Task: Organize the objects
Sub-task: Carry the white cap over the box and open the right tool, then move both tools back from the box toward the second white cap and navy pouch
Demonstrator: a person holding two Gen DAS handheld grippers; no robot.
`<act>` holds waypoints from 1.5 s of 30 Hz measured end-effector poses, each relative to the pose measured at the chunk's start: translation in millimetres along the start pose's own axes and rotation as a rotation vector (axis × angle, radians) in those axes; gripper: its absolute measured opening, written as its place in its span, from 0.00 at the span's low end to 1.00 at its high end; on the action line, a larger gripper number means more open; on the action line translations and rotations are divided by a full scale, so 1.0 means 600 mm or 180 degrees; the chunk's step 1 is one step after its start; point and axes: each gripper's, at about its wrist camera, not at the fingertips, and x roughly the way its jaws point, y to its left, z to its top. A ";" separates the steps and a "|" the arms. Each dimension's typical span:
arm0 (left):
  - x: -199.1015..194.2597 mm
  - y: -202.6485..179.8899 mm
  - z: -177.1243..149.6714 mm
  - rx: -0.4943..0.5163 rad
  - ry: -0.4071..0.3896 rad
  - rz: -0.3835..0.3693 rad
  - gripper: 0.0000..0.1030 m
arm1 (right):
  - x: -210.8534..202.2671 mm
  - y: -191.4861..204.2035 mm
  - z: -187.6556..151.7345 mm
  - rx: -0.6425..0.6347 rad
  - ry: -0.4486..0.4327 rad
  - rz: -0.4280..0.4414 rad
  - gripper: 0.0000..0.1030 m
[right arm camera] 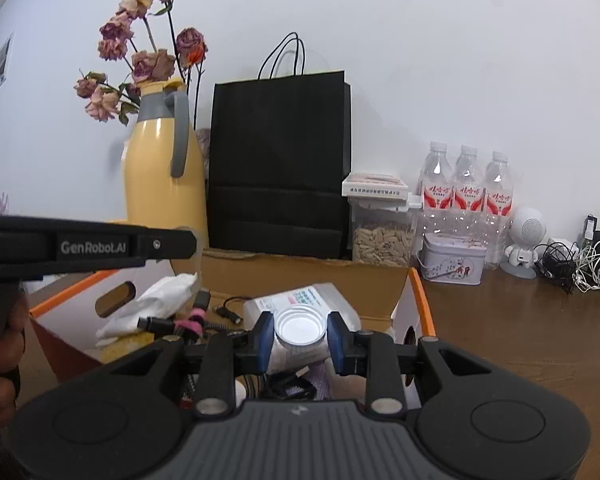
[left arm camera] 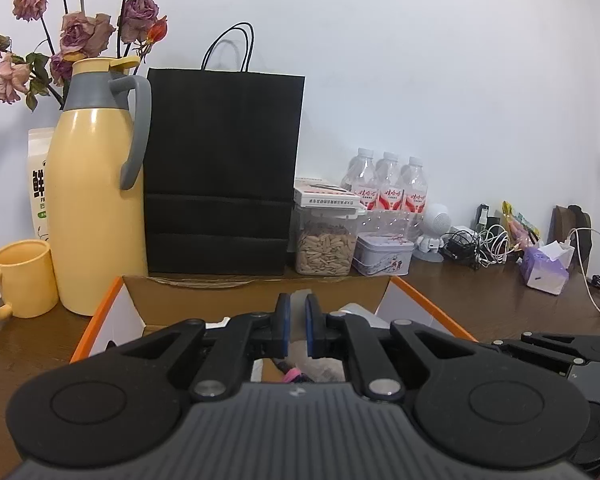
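An open cardboard box point(left arm camera: 256, 294) with orange-edged flaps sits on the wooden table; it also shows in the right wrist view point(right arm camera: 300, 272). My left gripper point(left arm camera: 297, 316) hovers over the box, its blue pads nearly closed on a thin pale translucent piece. My right gripper point(right arm camera: 300, 334) is above the box, its pads on either side of a round silver tin cap point(right arm camera: 300, 326). Inside the box lie a white packet point(right arm camera: 304, 300), crumpled white paper point(right arm camera: 156, 300) and black cables with a pink tie point(right arm camera: 192, 322). The left gripper's body point(right arm camera: 88, 246) crosses the right view.
Behind the box stand a yellow thermos jug point(left arm camera: 96, 200), a yellow mug point(left arm camera: 20, 278), a black paper bag point(left arm camera: 220, 172), a seed jar point(left arm camera: 326, 248), a small tin point(left arm camera: 382, 254), three water bottles point(left arm camera: 388, 188), a white robot figure point(right arm camera: 526, 240), tangled cables point(right arm camera: 580, 266) and a tissue pack point(left arm camera: 546, 268).
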 end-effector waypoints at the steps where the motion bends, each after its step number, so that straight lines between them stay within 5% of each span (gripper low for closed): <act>1: -0.002 -0.001 -0.001 0.0007 -0.0008 0.0001 0.08 | -0.001 0.001 -0.001 -0.0004 0.0007 -0.0004 0.26; 7: -0.003 -0.003 -0.009 0.0038 -0.0006 0.0067 0.16 | -0.004 0.003 -0.004 -0.0029 0.0055 -0.0033 0.31; 8: -0.001 0.001 -0.011 0.0013 0.0025 0.0095 0.33 | -0.004 0.003 -0.004 -0.0024 0.0067 -0.0047 0.36; 9: 0.000 0.004 -0.012 -0.0010 0.0039 0.0127 0.47 | -0.004 0.002 -0.005 -0.0011 0.0064 -0.0055 0.52; 10: 0.000 0.007 -0.013 -0.0037 0.0033 0.0171 0.75 | -0.005 0.001 -0.005 0.0002 0.0052 -0.0068 0.74; 11: -0.001 0.011 -0.016 -0.0061 -0.0003 0.0226 0.95 | -0.007 0.000 -0.005 0.0011 0.0036 -0.0089 0.86; 12: -0.004 0.013 -0.017 -0.0075 -0.0055 0.0282 1.00 | -0.009 0.000 -0.005 0.0010 0.0018 -0.0102 1.00; 45: -0.064 0.009 -0.014 -0.0200 -0.0073 0.0461 1.00 | -0.054 -0.002 0.010 -0.0065 -0.0063 -0.0208 1.00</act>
